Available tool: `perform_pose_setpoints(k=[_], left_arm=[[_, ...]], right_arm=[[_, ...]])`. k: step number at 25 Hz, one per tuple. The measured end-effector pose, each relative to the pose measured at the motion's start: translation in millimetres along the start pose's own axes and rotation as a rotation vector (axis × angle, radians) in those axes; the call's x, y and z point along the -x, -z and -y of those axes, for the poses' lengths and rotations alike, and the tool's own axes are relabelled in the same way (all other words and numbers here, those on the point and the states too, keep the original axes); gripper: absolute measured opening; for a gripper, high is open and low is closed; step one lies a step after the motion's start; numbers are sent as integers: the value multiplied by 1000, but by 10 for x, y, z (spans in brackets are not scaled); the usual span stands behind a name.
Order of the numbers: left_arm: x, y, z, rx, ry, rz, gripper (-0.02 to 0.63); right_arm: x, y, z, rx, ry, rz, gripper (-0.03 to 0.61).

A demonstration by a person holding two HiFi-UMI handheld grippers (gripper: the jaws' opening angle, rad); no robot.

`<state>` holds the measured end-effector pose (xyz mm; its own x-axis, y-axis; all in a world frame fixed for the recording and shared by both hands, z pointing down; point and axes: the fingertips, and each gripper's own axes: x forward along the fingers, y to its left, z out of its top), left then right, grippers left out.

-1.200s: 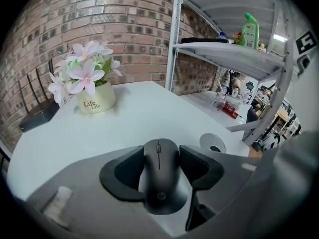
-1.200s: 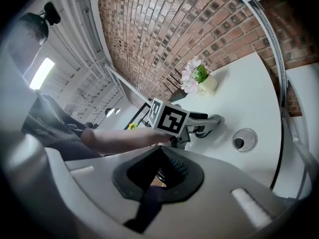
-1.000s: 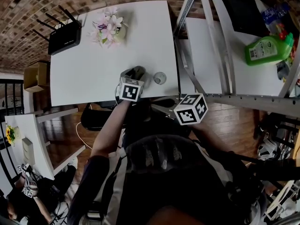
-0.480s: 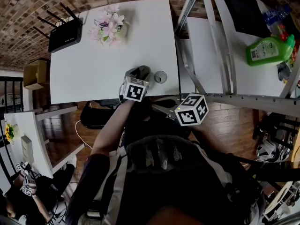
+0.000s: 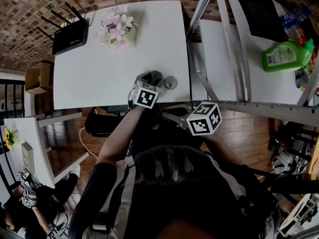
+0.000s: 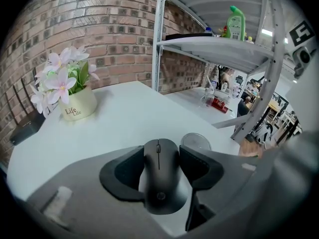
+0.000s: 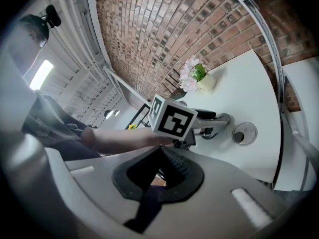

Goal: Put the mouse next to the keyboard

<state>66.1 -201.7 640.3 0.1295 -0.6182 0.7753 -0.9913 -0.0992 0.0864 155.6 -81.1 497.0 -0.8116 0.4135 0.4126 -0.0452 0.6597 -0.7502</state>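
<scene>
**Colour rundown of this desk**

Mouse [image 6: 159, 178] is matte black. Table [image 5: 99, 78] is plain white, wall [image 6: 99, 24] red-brown brick. Flowers [image 6: 59, 78] are pale pink with green leaves, in a cream pot [image 6: 82, 106]. Router [image 5: 70, 36] black, bottle [image 5: 286, 55] bright green. Marker cube [image 5: 145, 94]: black-and-white squares.

Black mouse [image 6: 159, 178] in left claw [image 6: 160, 152]

Fingers [image 6: 198, 166] of the left gripper [image 6: 160, 156] clasp a mouse [image 6: 160, 180] over the white table [image 6: 124, 126].

Grey left gripper [image 6: 159, 156] and right gripper [image 7: 162, 152] bear black-and-white marker cubes [image 5: 146, 94]; dark white-striped top [image 5: 169, 183].
</scene>
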Motion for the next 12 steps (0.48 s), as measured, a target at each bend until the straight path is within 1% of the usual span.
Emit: perform_pose_setpoints(k=[4, 8, 10, 12], left_arm=[[7, -47, 28, -25, -7, -2, 226], [-7, -50, 71, -90, -14, -33, 224], [-19, -59, 79, -95, -11, -31, 224], [-28, -65, 74, -80, -11, -17, 227]], right_arm=[[12, 6, -2, 1, 0, 1, 5], [45, 8, 21, 0, 3, 6, 5], [52, 12, 31, -1, 1, 9, 4], [54, 16, 38, -1, -2, 12, 5]])
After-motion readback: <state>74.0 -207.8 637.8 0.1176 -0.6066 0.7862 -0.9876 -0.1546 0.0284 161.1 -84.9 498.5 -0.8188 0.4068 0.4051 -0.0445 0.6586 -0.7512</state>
